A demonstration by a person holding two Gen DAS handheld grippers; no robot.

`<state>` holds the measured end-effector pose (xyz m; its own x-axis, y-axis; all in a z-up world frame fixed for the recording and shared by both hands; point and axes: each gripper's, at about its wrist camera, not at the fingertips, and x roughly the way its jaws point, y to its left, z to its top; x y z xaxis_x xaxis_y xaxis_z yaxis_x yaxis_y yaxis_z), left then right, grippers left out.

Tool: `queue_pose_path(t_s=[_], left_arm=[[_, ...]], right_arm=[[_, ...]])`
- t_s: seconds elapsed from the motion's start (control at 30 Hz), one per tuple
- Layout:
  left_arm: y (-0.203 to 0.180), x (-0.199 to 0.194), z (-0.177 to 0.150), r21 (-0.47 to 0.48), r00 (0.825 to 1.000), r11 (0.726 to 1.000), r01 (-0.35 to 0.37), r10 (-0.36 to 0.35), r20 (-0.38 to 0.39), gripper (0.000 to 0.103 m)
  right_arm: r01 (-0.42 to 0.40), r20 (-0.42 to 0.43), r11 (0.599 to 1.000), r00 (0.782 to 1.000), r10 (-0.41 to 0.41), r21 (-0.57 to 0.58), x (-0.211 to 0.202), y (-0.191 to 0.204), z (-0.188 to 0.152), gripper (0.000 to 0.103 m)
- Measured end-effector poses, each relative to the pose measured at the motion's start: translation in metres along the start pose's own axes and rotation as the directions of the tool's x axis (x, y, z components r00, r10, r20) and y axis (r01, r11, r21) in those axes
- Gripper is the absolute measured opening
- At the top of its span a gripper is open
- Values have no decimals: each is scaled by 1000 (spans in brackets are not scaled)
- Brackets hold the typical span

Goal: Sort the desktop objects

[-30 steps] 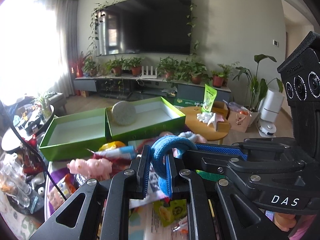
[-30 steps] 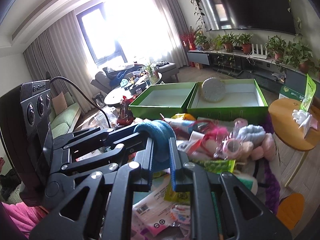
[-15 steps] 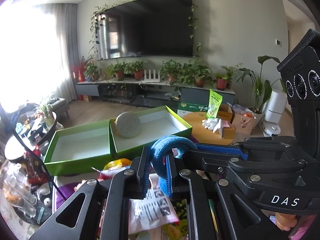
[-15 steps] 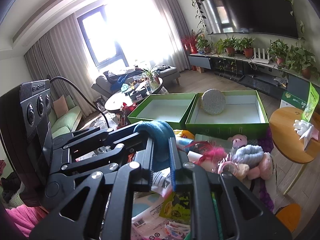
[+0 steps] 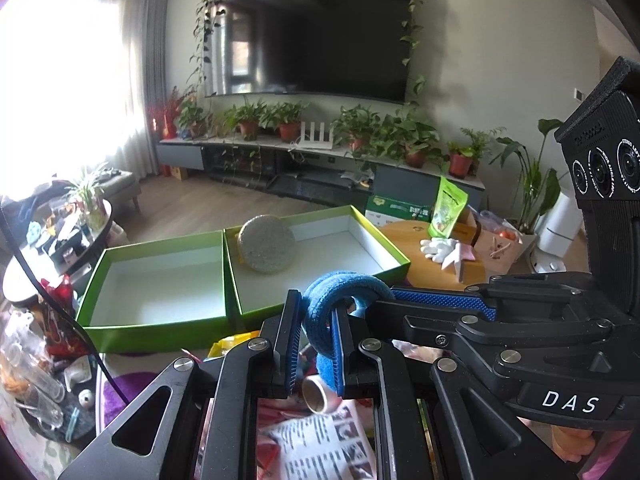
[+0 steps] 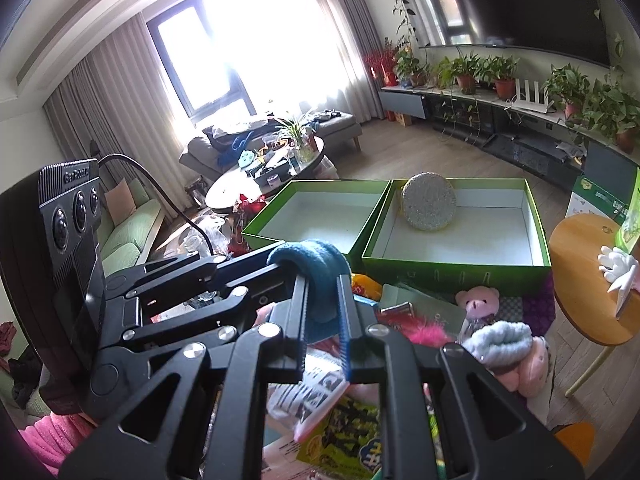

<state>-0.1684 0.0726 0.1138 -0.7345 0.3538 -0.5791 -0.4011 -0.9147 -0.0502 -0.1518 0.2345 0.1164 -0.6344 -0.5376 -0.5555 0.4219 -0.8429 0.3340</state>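
**Sorting barely begun: one item boxed, pile left**

Left gripper (image 5: 314, 340) & right gripper (image 6: 323, 312) are both clamped tight on one blue fabric loop (image 5: 340, 292), held up between them, just in front of the green boxes (image 5: 160, 280) and over the pile. Right-hand box (image 6: 460, 256) has only a round grey pad (image 6: 429, 202) leaning at its back wall; left box looks empty. In front of the boxes, lots still unsorted: pink plush (image 6: 478, 300), pale blue fuzzy thing (image 6: 500, 340), packets, papers. Judging by this, approx. everything's still to do; loop prob. goes in next.
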Motion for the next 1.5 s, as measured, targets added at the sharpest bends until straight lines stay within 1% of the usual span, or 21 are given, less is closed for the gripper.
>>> queue_pose_path(t_s=[0.23, 0.57, 0.97, 1.27, 1.5], left_arm=[[12, 29, 14, -19, 999, 1000, -12, 11, -37, 11], [24, 69, 25, -22, 997, 999, -26, 25, -76, 11], [37, 104, 31, -25, 993, 999, -39, 36, -114, 11], [47, 132, 30, -39, 985, 998, -39, 31, -169, 11], [58, 149, 29, -50, 980, 998, -49, 39, -193, 11]], right_arm=[[-4, -37, 1000, 999, 4, 12, 26, -16, 21, 14], [-21, -65, 999, 998, 24, 42, 62, -43, 38, 14], [-37, -90, 997, 995, 42, 61, 89, -65, 46, 13], [-30, -140, 996, 989, 41, 78, 117, -79, 50, 13], [-38, -159, 996, 986, 50, 83, 135, -86, 54, 13]])
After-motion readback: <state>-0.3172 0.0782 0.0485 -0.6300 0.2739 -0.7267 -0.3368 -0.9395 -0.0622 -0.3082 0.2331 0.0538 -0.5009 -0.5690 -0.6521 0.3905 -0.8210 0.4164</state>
